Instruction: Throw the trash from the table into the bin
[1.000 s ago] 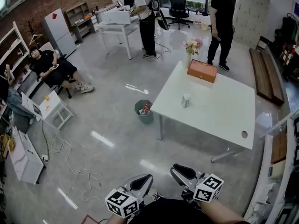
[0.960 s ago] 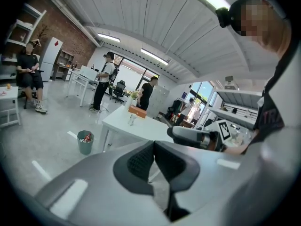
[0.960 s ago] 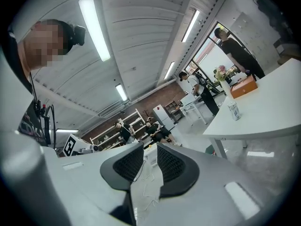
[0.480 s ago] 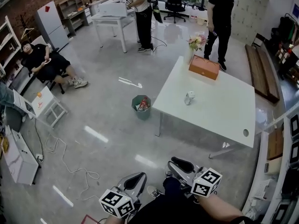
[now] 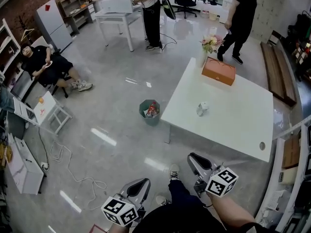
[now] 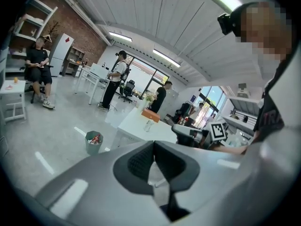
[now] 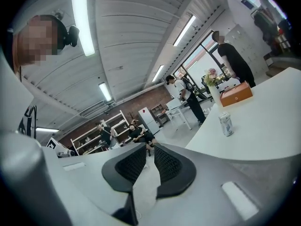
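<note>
The crumpled can point(image 5: 202, 108) stands on the table point(image 5: 238, 130), well ahead of both grippers. The right gripper point(image 5: 198, 162) has just been closing, empty, with a narrow gap left; the left gripper point(image 5: 138, 189) is closed on nothing.

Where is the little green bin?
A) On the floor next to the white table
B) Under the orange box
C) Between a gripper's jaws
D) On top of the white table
A: in the head view the green bin stands on the grey floor just beside a corner of the white table, with some trash inside it.
</note>
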The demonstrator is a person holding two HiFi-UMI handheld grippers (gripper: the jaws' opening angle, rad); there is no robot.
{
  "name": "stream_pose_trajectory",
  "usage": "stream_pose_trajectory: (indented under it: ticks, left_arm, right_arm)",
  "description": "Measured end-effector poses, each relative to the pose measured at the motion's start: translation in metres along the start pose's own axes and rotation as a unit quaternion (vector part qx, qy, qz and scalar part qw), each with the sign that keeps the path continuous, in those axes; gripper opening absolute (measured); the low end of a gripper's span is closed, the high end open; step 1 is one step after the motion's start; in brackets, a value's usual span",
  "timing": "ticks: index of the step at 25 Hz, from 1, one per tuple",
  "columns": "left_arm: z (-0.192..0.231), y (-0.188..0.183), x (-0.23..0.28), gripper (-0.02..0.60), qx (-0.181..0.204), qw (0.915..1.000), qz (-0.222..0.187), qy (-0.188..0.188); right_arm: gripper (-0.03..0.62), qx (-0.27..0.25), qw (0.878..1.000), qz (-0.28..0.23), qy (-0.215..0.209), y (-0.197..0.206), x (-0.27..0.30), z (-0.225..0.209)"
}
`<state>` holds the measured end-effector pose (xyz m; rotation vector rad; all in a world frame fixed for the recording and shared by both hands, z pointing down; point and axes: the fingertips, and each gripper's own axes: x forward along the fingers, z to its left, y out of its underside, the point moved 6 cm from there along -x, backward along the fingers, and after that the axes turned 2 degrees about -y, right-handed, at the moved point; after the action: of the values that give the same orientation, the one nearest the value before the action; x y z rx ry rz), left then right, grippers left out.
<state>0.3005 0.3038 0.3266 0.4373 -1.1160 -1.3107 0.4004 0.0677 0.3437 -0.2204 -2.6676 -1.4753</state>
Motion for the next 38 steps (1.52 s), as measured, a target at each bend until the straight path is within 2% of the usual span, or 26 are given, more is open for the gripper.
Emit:
stream_pose_trajectory:
  ticks: [2,6,13,24,28,32,38]
  left_arm:
    - [0.004,-0.014,0.023,0.006,0.002,1.0,0.006,0.005]
    - [0.009,-0.046,0.072,0.006,0.018,0.9995,0.015,0.022]
    - [0.008,-0.089,0.158,0.006,0.04,0.9973,0.029,0.054]
    - [0.012,-0.116,0.22,0.006,0.056,0.9937,0.05,0.084]
    - [0.025,-0.119,0.234,0.006,0.052,0.9919,0.063,0.098]
    - [0.04,-0.124,0.245,0.006,0.053,0.9886,0.08,0.116]
    - [0.06,-0.126,0.257,0.006,0.055,0.9834,0.106,0.136]
  right_arm:
    - [0.057,0.003,1.0,-0.007,0.018,-0.013,0.007,-0.024]
    - [-0.002,-0.008,0.998,-0.023,0.065,-0.035,0.015,-0.07]
    - [-0.002,-0.001,0.996,-0.028,0.09,-0.062,0.027,-0.141]
    - [0.006,0.022,0.989,-0.027,0.142,-0.066,0.038,-0.204]
    - [0.041,0.022,0.986,-0.025,0.161,-0.063,0.048,-0.216]
    - [0.107,0.012,0.981,-0.015,0.191,-0.06,0.057,-0.228]
    - [0.216,-0.027,0.972,0.03,0.233,-0.041,0.077,-0.25]
